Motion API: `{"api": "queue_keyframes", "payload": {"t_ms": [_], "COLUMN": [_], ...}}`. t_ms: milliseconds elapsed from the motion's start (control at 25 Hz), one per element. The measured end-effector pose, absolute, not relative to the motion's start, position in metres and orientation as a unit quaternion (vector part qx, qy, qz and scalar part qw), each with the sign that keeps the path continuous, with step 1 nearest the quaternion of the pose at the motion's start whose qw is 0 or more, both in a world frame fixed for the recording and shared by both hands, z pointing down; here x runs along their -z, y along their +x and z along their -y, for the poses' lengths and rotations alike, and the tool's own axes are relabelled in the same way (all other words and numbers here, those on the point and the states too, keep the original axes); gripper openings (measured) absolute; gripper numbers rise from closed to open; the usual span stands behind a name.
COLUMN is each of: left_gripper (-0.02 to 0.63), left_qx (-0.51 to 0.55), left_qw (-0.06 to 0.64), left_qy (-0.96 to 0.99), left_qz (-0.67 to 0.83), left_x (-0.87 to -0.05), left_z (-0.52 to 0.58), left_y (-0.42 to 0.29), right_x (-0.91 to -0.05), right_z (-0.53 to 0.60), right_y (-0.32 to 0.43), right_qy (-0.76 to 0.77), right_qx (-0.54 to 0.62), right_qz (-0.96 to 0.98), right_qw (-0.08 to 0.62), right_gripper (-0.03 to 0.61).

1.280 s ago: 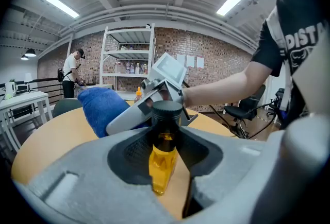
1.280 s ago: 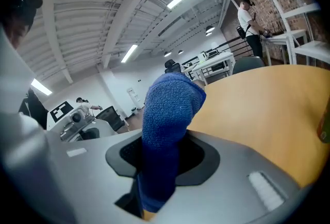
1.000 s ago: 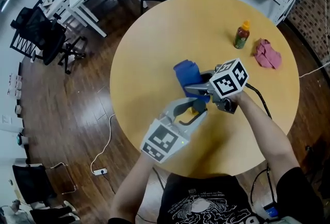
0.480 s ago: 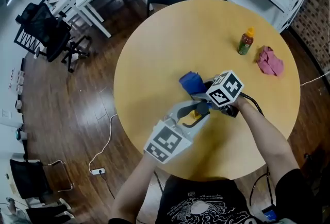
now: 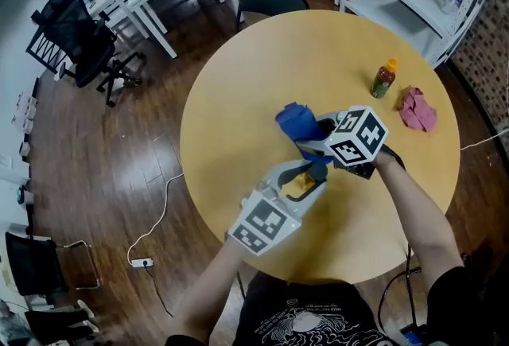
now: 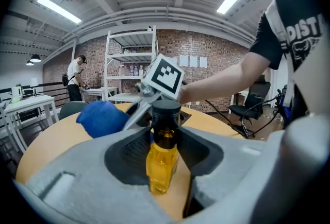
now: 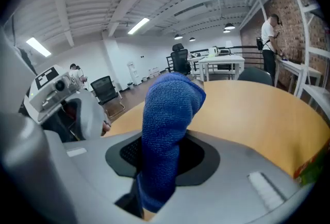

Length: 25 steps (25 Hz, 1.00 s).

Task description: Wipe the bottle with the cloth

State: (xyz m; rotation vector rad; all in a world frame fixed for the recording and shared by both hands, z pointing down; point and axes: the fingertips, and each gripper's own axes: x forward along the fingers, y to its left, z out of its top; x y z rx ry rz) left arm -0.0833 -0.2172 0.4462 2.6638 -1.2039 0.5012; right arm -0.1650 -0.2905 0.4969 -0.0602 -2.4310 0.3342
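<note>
Two holds: bottle (image 6: 164, 153) left, cloth (image 7: 167, 125) right.
Left hand-held gripper (image 5: 308, 175) is opening round the rigid, probably slick bottle, so grip mid-body; right hand-held gripper (image 5: 312, 147) pinches the soft, light cloth.

Blk printed tee (image 5: 310, 319); grey left hand-held gripper (image 5: 308, 177), right hand-held gripper (image 5: 308, 144); b&w marker cubes (image 5: 358, 136)
</note>
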Motion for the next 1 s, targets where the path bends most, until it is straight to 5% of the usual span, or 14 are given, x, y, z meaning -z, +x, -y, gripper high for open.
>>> {"api": "queue_keyframes", "payload": {"t_ms": [400,1000], "left_gripper": [0.166,0.164], "left_qx": [-0.16,-0.149], "left_qw": [0.09,0.135], "left_qy": [0.878,0.848], "left_qz": [0.441,0.49], "left_x": [-0.447,-0.47], "left_z": [0.194,0.167], "left_y": [-0.109,-0.139], "right_x": [-0.426,-0.48], "right_z": [0.243,0.178], "right_y": [-0.213,-0.218], "right_qy": [-0.198,-0.394], "right_qx": [-0.126,-0.162], "right_qz": [0.919,0.785], "right_qw": [0.318,0.449], "right_gripper": [0.134,0.133]}}
